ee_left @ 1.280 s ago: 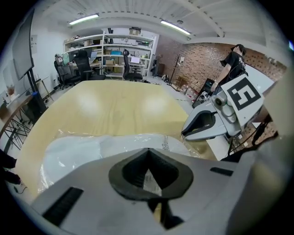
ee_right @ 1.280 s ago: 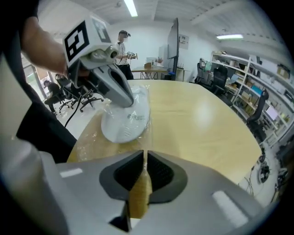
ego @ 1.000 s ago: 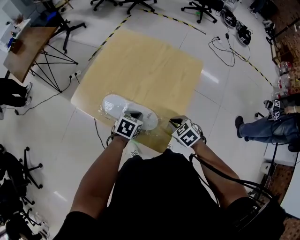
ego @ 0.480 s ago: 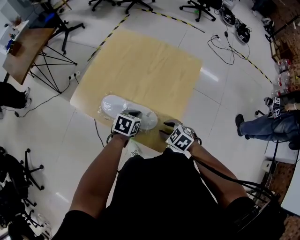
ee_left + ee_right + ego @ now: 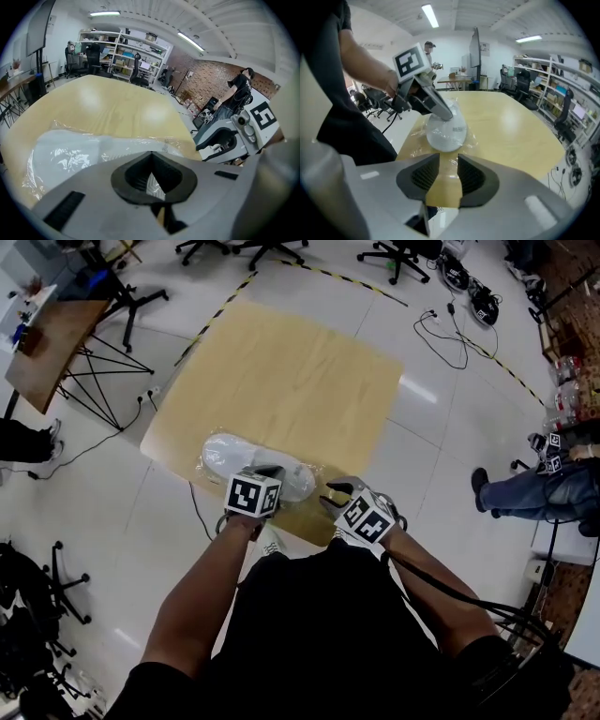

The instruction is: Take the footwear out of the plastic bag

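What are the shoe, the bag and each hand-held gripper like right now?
shoe, inside the plastic bag, lying on the table.
plastic bag, crinkled, pinched at its near end.
left hand-held gripper, shut on the plastic bag.
right hand-held gripper, open, jaws just closing a little, nothing between them.

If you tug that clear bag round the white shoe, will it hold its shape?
Probably not: the plastic bag lies wrinkled and loose round the white shoe, so it looks floppy. Its glossy glare suggests slippery film. The left gripper seems to pinch only film, so it would likely stretch first.
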The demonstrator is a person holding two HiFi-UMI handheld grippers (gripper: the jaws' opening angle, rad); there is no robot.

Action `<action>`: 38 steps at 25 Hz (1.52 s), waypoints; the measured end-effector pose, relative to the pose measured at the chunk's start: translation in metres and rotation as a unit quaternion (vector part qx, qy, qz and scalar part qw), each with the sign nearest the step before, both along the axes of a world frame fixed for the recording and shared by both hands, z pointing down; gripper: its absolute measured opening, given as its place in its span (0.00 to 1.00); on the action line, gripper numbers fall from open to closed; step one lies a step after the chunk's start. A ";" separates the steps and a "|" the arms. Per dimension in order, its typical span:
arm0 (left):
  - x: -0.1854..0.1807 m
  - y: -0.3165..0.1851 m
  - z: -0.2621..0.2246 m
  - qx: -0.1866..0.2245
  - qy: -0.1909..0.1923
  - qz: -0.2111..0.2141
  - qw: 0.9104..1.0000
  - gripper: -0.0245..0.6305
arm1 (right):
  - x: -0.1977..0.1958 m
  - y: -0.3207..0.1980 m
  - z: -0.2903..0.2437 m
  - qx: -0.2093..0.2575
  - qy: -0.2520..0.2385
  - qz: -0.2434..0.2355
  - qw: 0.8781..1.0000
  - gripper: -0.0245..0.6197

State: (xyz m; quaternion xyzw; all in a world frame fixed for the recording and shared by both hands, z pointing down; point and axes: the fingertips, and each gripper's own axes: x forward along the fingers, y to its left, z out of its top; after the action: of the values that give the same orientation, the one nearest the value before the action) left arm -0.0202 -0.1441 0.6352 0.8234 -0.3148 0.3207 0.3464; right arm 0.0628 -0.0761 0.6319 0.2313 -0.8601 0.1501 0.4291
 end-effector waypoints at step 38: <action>-0.066 0.012 -0.030 0.098 -0.046 0.046 0.993 0.25 | -0.003 -0.033 0.006 -0.268 -0.263 0.256 0.891 0.13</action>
State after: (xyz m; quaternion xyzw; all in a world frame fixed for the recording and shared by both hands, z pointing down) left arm -0.0863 -0.1316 0.6056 0.8515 -0.3218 0.3415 0.2339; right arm 0.0601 -0.1094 0.6376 0.2716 -0.7800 0.5344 0.1796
